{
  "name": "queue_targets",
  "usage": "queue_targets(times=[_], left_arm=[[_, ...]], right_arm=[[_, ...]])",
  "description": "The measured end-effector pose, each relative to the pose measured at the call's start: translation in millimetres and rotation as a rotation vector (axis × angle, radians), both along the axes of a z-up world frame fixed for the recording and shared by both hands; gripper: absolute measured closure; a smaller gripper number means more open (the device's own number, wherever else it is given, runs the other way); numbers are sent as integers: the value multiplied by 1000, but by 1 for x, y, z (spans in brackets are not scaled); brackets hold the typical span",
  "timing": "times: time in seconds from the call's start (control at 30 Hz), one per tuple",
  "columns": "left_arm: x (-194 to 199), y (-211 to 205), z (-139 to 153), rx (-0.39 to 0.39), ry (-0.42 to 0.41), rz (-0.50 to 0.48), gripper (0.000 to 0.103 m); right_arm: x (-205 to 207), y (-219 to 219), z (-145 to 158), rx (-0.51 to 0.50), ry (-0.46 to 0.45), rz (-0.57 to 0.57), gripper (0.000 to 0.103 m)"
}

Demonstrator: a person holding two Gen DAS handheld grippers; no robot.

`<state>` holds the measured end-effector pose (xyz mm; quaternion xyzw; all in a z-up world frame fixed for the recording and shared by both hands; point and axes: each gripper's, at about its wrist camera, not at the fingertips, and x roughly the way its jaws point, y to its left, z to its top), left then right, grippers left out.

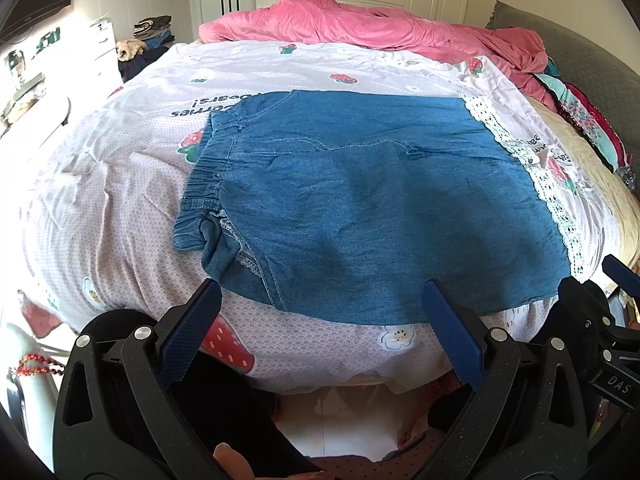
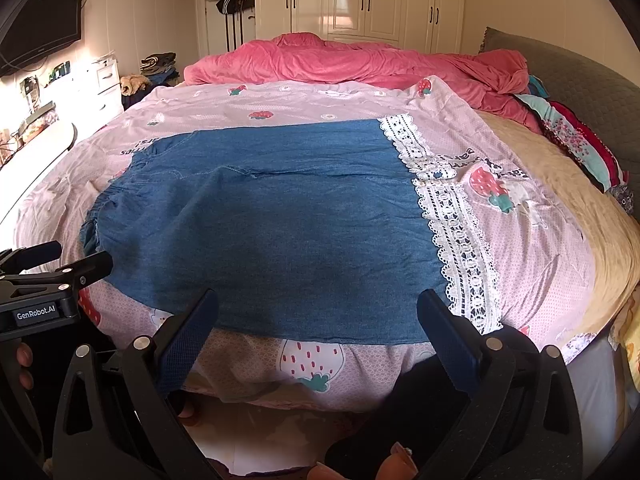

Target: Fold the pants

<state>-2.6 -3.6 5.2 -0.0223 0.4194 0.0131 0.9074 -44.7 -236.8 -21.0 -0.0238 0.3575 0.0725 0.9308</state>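
Lying flat near the bed's (image 1: 100, 208) front edge, denim pants (image 1: 360, 208); both hand-held grippers, left (image 1: 320, 332) and right (image 2: 318, 336), released, should pinch matching corners.

1. Left wrist view looks low across the bed (image 1: 120, 184) from its near edge, close to the denim pants (image 1: 380, 200).
2. Right wrist view sits just rightward, facing alike.
3. Both share pants, bed, wardrobe (image 2: 380, 0).

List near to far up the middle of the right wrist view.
Right claw → pink strawberry sheet → denim pants → pink duvet → white wardrobe.
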Motion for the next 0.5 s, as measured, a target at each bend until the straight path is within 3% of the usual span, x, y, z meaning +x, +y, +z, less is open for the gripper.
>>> queue_targets(times=[0.5], left_arm=[[0,2,-2,0,3,1,9]], right_arm=[[3,2,1,-1,-5,0,4]])
